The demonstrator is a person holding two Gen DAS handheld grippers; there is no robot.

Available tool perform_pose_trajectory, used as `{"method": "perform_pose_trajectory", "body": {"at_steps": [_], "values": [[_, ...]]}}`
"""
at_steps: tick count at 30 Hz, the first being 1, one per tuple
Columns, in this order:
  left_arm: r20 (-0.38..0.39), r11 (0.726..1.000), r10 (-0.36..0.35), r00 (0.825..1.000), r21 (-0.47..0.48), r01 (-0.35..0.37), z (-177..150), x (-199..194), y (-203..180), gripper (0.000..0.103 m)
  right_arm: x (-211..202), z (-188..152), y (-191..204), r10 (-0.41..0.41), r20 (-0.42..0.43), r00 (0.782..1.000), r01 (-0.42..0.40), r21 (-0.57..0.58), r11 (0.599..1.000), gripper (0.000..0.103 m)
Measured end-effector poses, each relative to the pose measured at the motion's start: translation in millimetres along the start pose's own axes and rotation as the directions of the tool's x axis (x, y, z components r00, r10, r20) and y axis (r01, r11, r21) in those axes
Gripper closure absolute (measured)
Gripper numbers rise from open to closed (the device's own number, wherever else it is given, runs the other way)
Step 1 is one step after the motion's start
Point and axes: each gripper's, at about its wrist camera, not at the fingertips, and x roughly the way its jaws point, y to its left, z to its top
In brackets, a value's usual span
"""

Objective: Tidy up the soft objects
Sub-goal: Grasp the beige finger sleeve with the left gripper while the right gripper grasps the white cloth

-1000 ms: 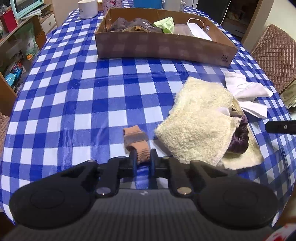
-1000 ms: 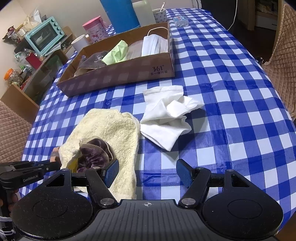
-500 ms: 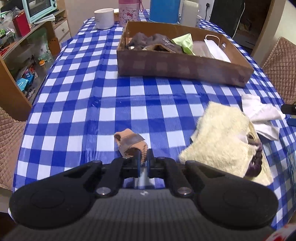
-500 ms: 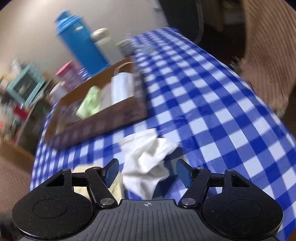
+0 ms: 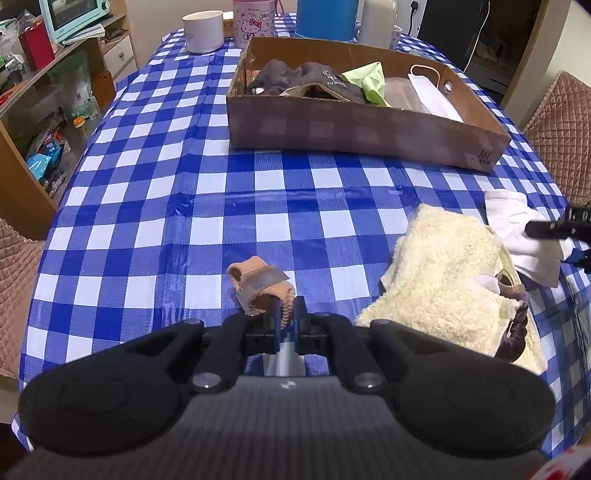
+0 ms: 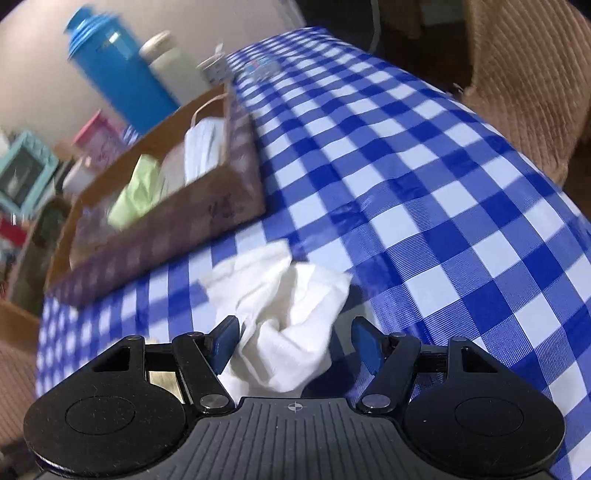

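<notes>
My left gripper [image 5: 286, 317] is shut on a small tan sock [image 5: 258, 286], pinching its ribbed cuff just above the blue checked tablecloth. To its right lies a cream fluffy towel [image 5: 443, 280] with a dark purple scrunchie [image 5: 513, 332] at its edge. A crumpled white cloth [image 6: 288, 314] lies between the open jaws of my right gripper [image 6: 293, 345], whose pads do not press on it. That white cloth [image 5: 517, 229] also shows at the right of the left wrist view, under the right gripper's black finger [image 5: 550, 227]. A cardboard box [image 5: 362, 129] at the back holds dark clothes, a green cloth and a face mask.
Behind the box stand a white mug [image 5: 203, 31], a pink tin [image 5: 255, 22], a blue flask [image 6: 118, 70] and a white bottle [image 6: 173, 62]. Quilted chairs [image 5: 561, 125] flank the table. A shelf with a teal oven [image 5: 74, 14] stands at left.
The left gripper has closed on the tan sock and lifted it slightly. The right gripper has swung from the towel over to the white cloth and dropped down around it.
</notes>
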Motion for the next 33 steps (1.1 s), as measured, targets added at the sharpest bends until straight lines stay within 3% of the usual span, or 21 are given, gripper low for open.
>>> {"method": "perform_pose_trajectory", "body": {"at_steps": [4, 6, 15, 23, 33], "values": [[-0.006, 1.0, -0.005, 1.0, 0.003, 0.005, 1, 2, -1, 0.097, 5, -13, 13, -0.031, 0.027, 0.999, 0.034, -0.117, 0.993, 0.045], [-0.006, 1.0, -0.009, 1.0, 0.007, 0.009, 2, 3, -2, 0.097, 7, -16, 18, -0.033, 0.031, 0.999, 0.038, -0.175, 0.984, 0.056], [-0.009, 1.0, -0.019, 1.0, 0.022, 0.019, 3, 5, -7, 0.097, 14, -35, 37, -0.011, 0.045, 0.999, 0.028, -0.396, 0.918, 0.088], [0.003, 0.999, -0.012, 1.0, 0.032, 0.012, 4, 1, -8, 0.097, 10, -36, 41, 0.004, 0.011, 1.0, 0.001, -0.421, 0.907, 0.09], [0.028, 1.0, -0.004, 1.0, 0.027, 0.003, 3, -10, -7, 0.097, -5, -32, 41, 0.032, 0.029, 0.999, -0.018, -0.407, 0.913, 0.09]]}}
